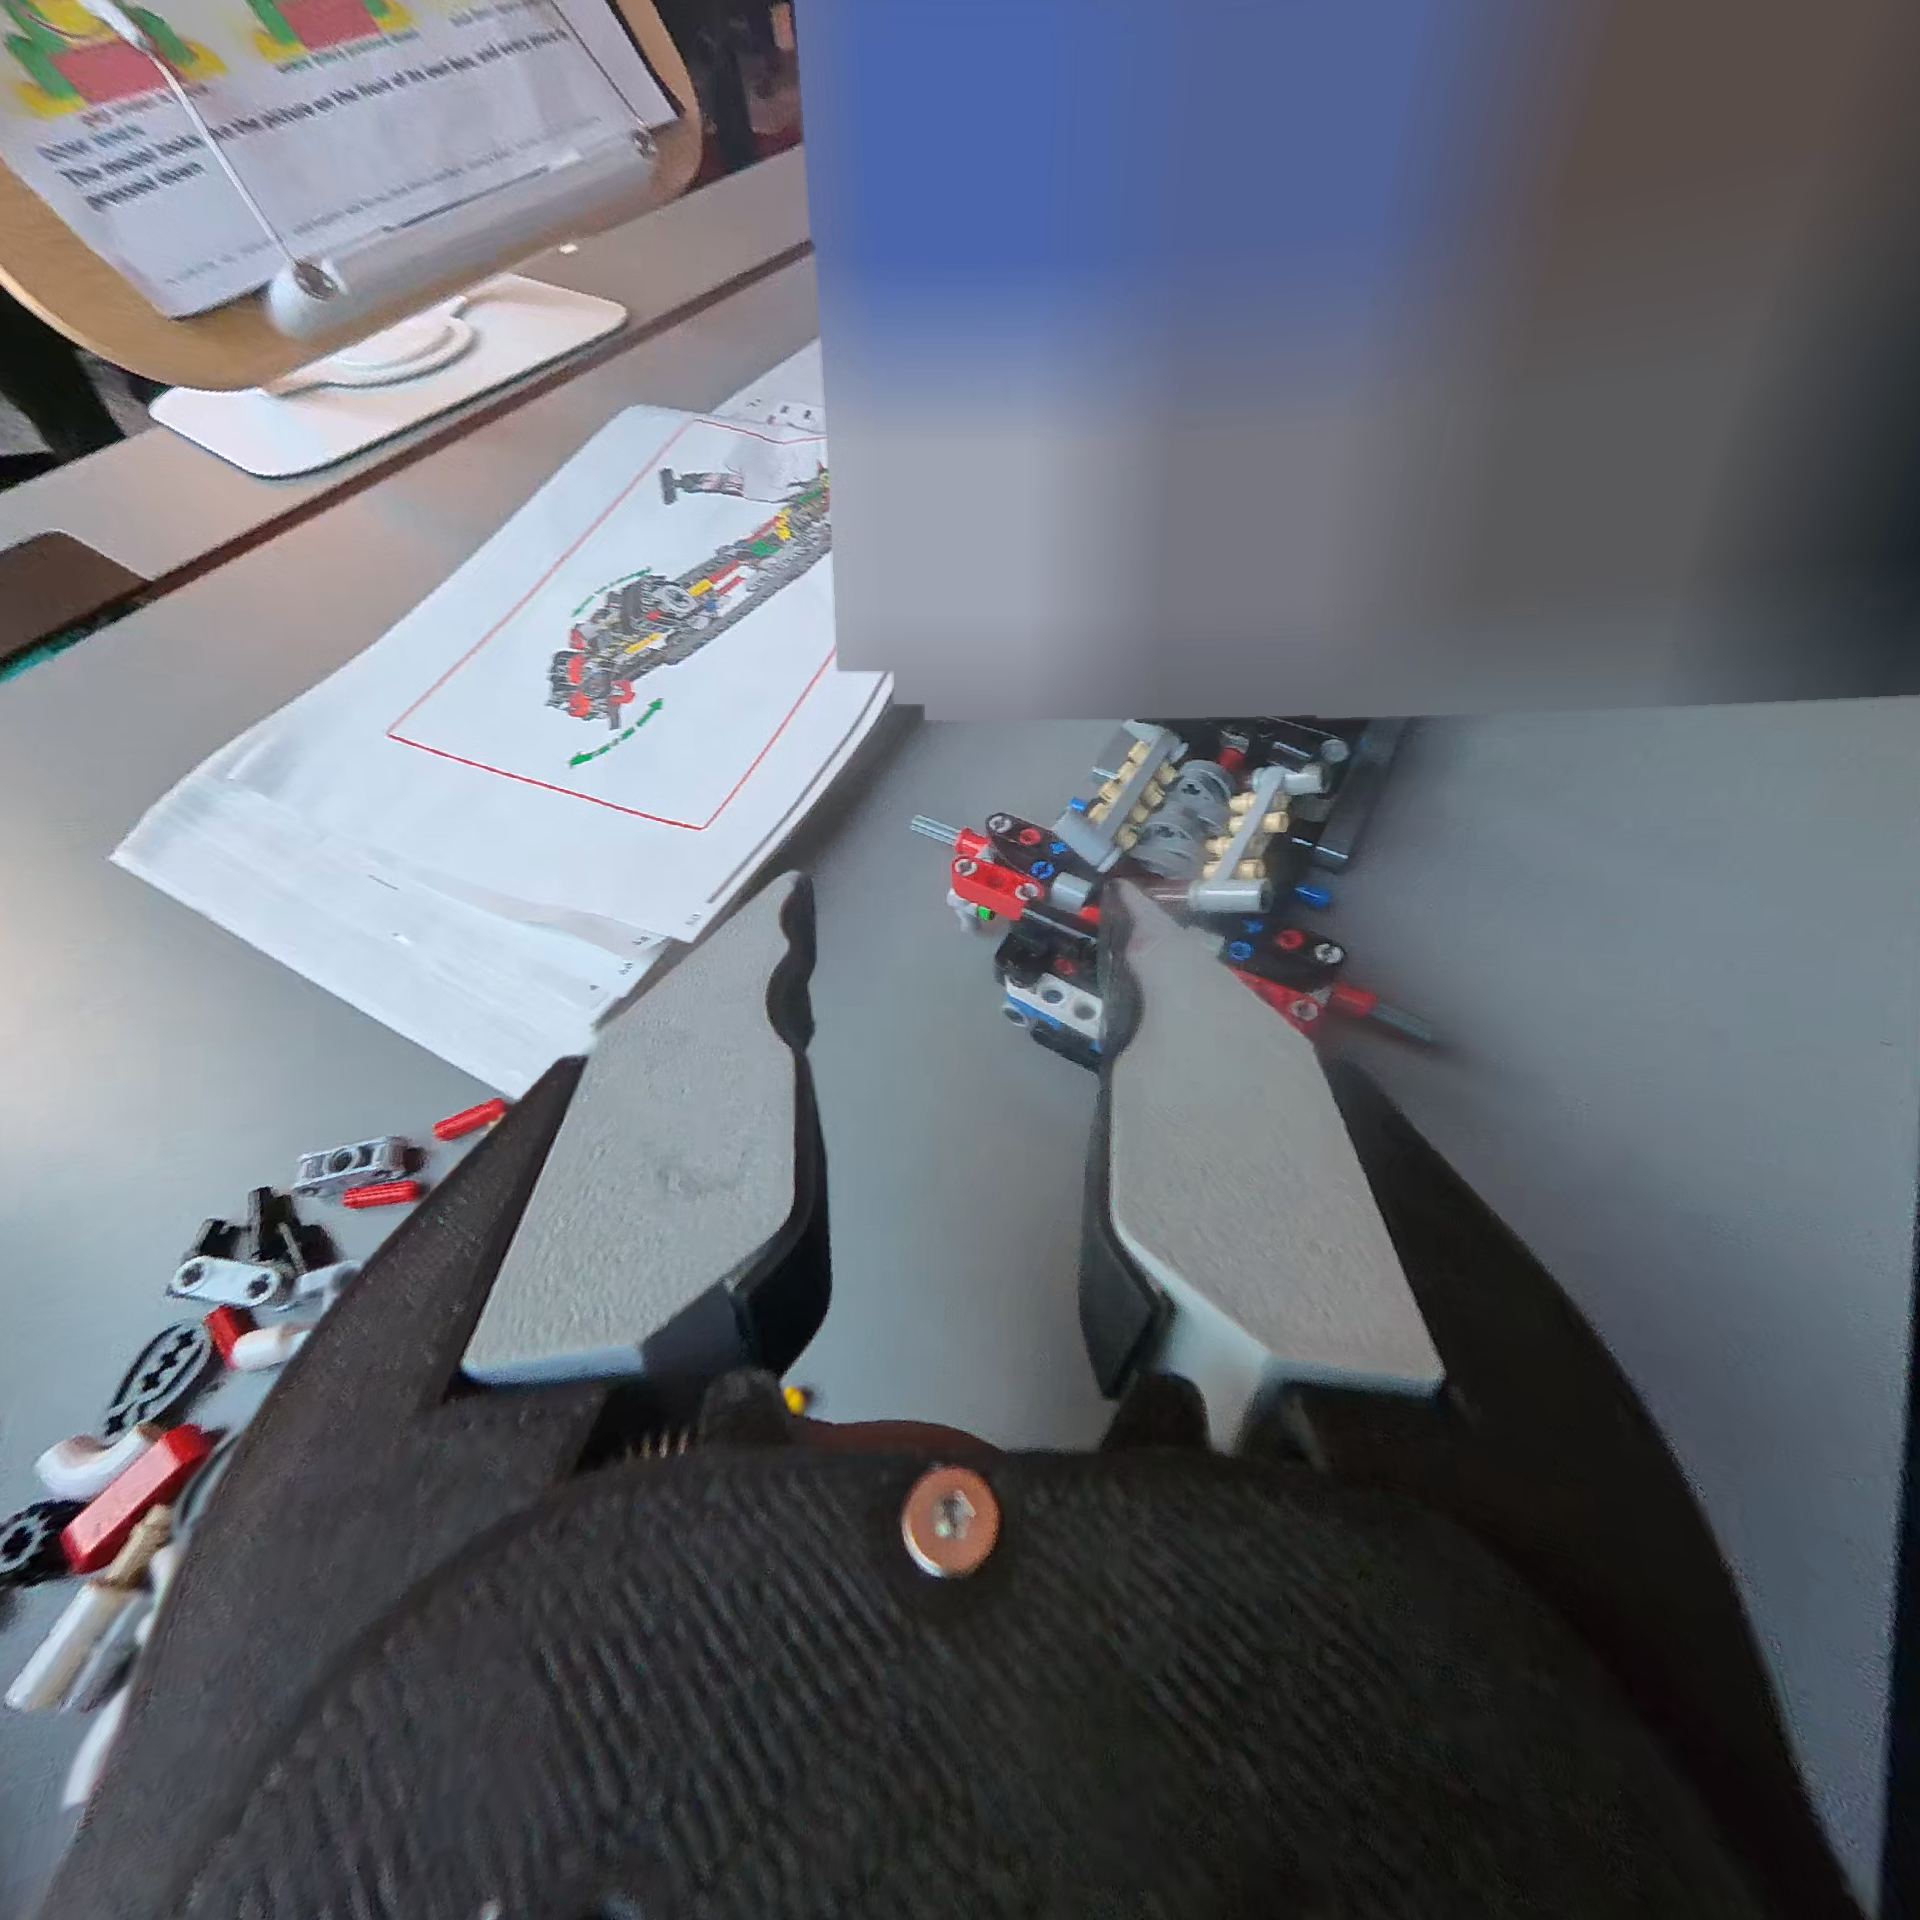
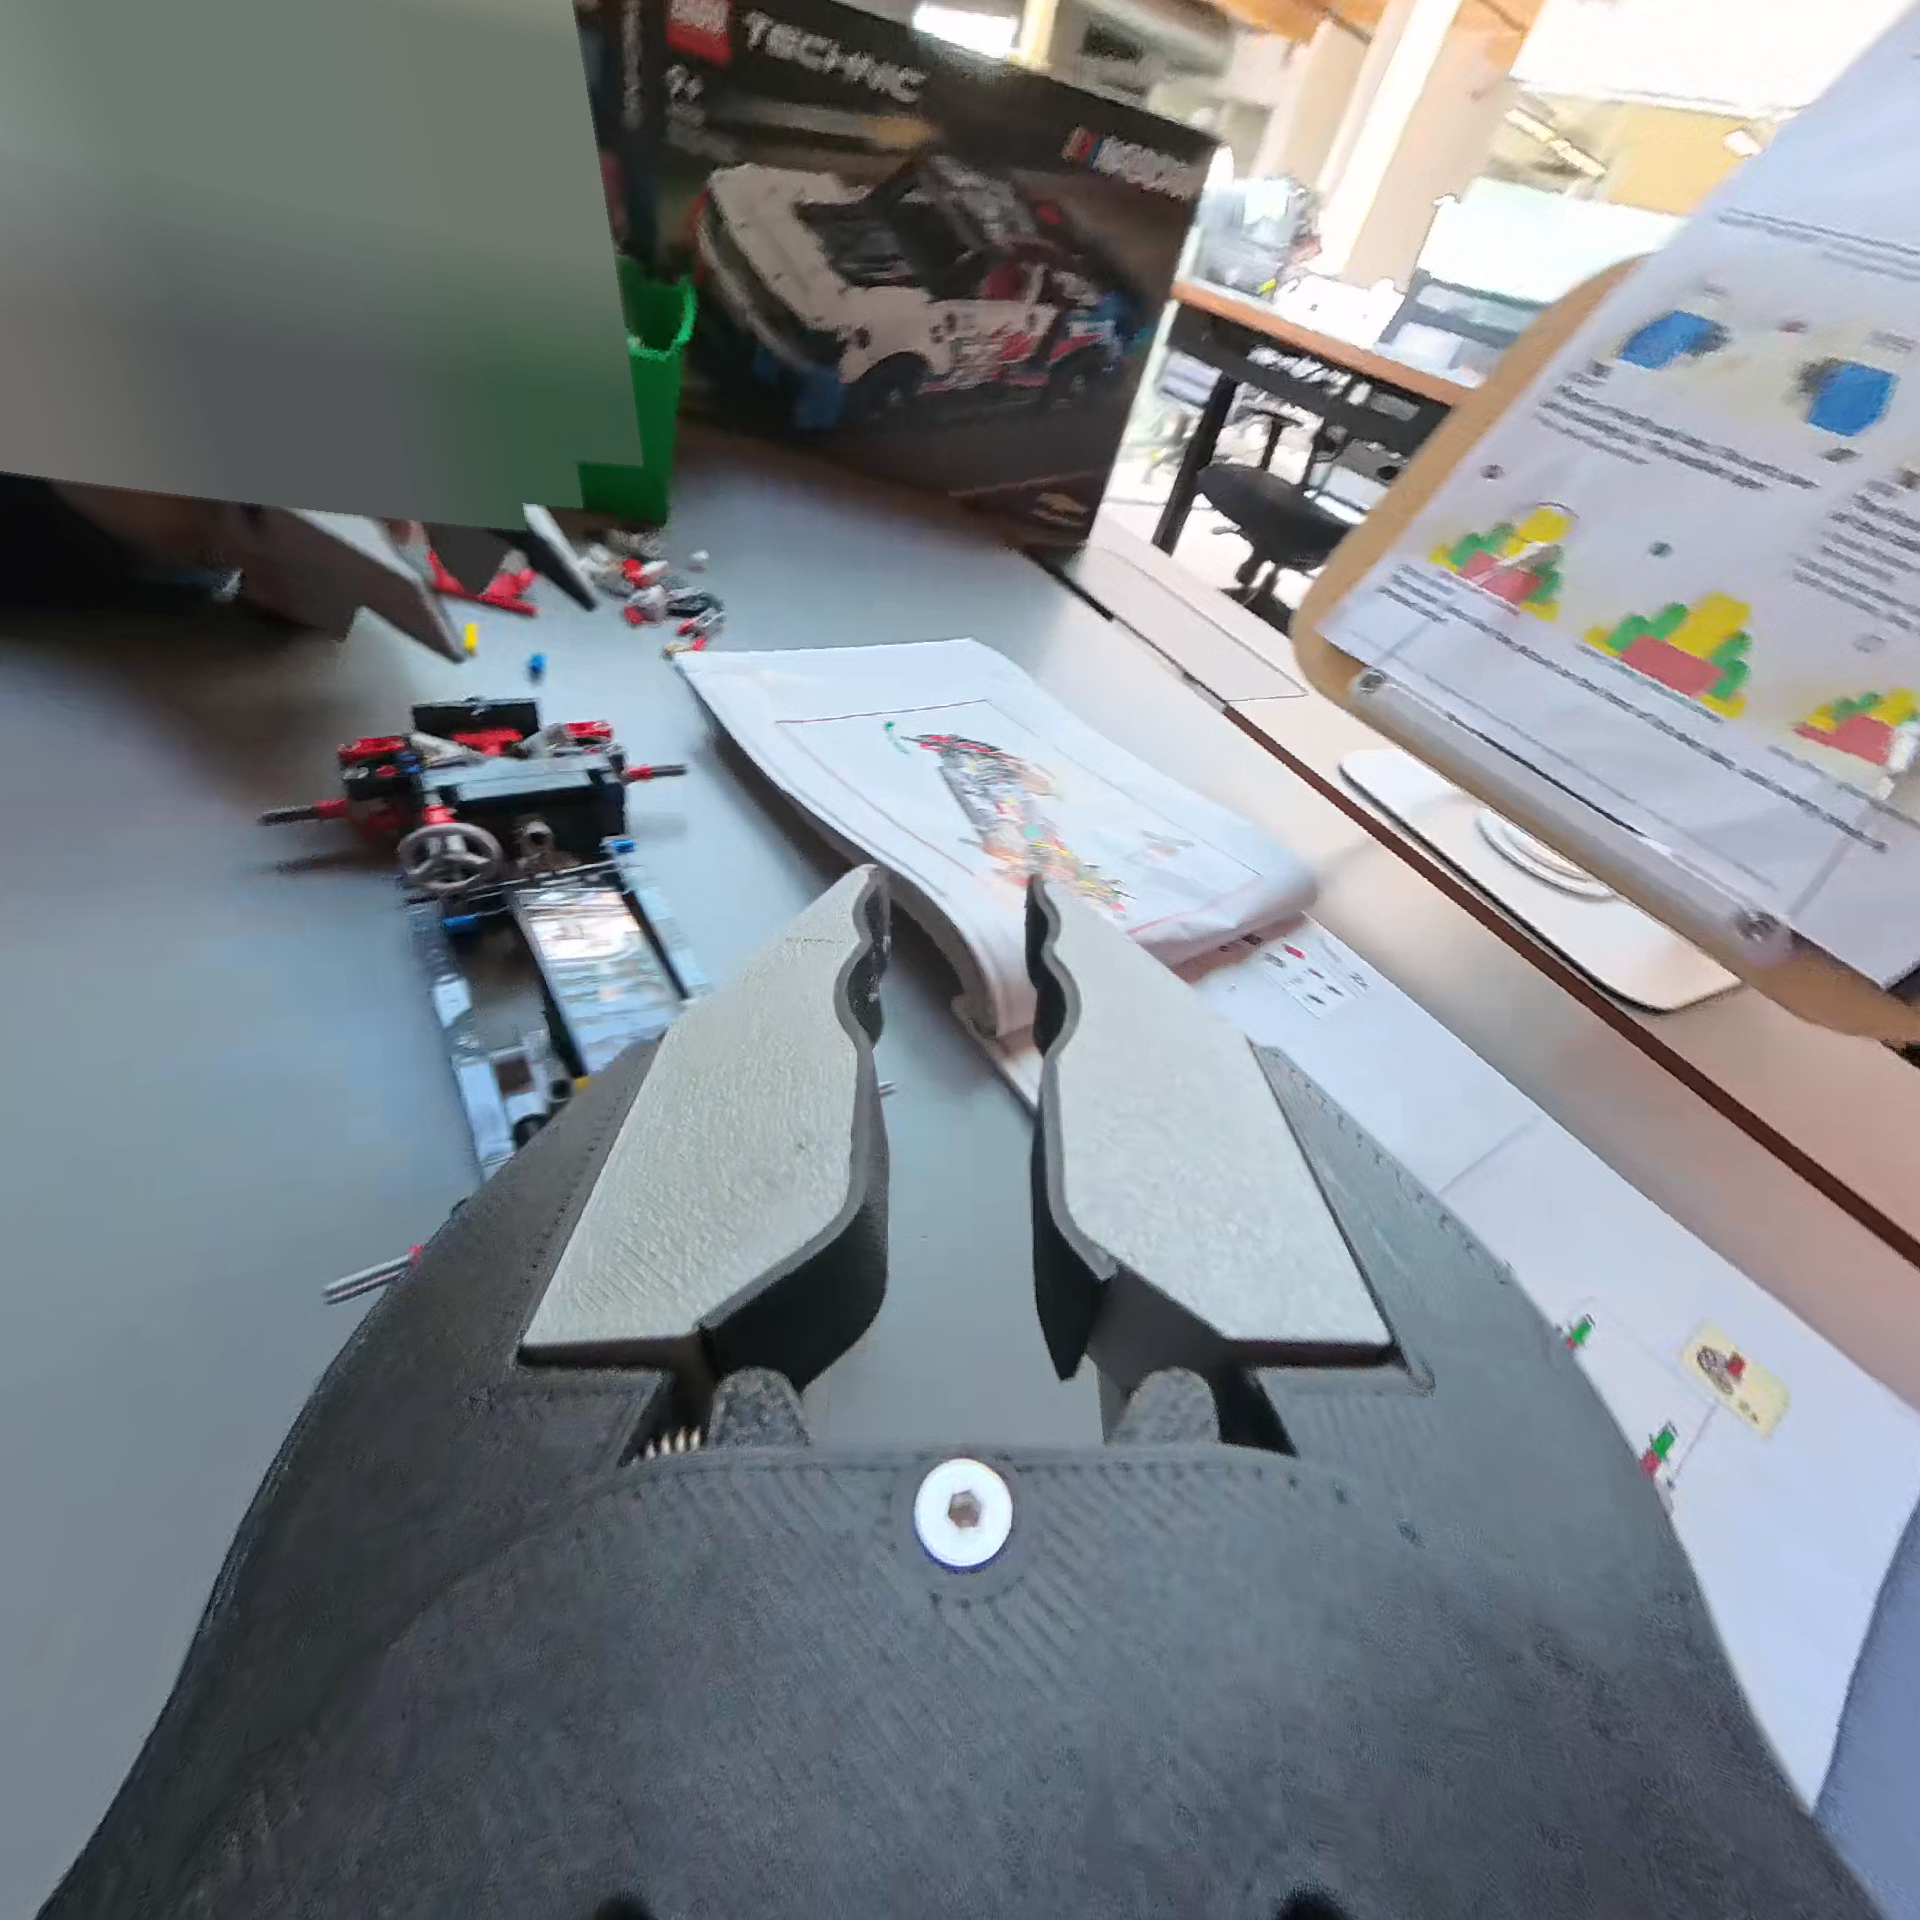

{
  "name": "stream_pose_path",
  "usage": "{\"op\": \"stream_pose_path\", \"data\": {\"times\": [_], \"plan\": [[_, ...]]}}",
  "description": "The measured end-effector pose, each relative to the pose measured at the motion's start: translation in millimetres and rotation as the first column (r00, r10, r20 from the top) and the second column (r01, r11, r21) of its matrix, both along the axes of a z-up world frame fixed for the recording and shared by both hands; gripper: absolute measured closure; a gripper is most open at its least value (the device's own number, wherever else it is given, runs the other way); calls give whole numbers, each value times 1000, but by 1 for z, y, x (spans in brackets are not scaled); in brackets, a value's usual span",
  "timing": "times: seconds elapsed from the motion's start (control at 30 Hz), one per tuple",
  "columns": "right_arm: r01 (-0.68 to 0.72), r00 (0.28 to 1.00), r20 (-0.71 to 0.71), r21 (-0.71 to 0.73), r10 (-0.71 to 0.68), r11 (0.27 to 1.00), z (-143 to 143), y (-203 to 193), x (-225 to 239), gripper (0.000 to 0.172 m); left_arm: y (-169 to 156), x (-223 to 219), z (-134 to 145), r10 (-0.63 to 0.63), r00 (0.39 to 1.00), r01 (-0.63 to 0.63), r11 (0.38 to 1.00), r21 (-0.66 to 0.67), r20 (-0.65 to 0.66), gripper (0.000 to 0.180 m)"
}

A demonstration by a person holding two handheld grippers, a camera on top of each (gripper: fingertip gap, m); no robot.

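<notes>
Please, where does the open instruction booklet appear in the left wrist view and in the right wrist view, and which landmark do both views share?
Left wrist view: the instruction booklet lies left of centre, beyond the left fingertip.
Right wrist view: the booklet lies at centre, just beyond the fingertips.
Shared landmark: the partly built brick car chassis beside it.

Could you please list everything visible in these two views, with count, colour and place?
Table: one, grey, beneath everything.
Instruction booklet: one, white, open, left of the left hand-held gripper's tips, ahead of the right one's.
Part-built brick chassis: one, black, red and grey, ahead of the left tips.
Loose brick pieces: many, red, black, grey and white, near left.
Toy box: one, dark, showing a white car, far side.
Green holder: one, beside the box.
Stand with printed sheet: one, wooden edge, right.
Left hand-held gripper: open, empty.
Right hand-held gripper: open, empty.
</notes>
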State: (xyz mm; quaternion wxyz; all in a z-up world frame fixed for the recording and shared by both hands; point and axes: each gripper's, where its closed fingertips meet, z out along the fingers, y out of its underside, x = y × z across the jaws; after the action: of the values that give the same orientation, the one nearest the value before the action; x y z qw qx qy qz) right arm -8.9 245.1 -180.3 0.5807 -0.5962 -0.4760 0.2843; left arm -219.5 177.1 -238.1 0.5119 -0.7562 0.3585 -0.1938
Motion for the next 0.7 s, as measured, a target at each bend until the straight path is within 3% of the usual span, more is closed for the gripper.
{"op": "stream_pose_path", "data": {"times": [0.37, 0.7], "plan": [[85, 985, -144, -61, -93, 995, -3, 35, 28, 150, 17, -20, 0, 166, 967, -125, 969, 211, -191, 136], [53, 987, -146, -114, -70, 992, -14, 38, 18, 150, 24, -34, 4, 227, 960, -188, 957, 223, -166, 139]]}}
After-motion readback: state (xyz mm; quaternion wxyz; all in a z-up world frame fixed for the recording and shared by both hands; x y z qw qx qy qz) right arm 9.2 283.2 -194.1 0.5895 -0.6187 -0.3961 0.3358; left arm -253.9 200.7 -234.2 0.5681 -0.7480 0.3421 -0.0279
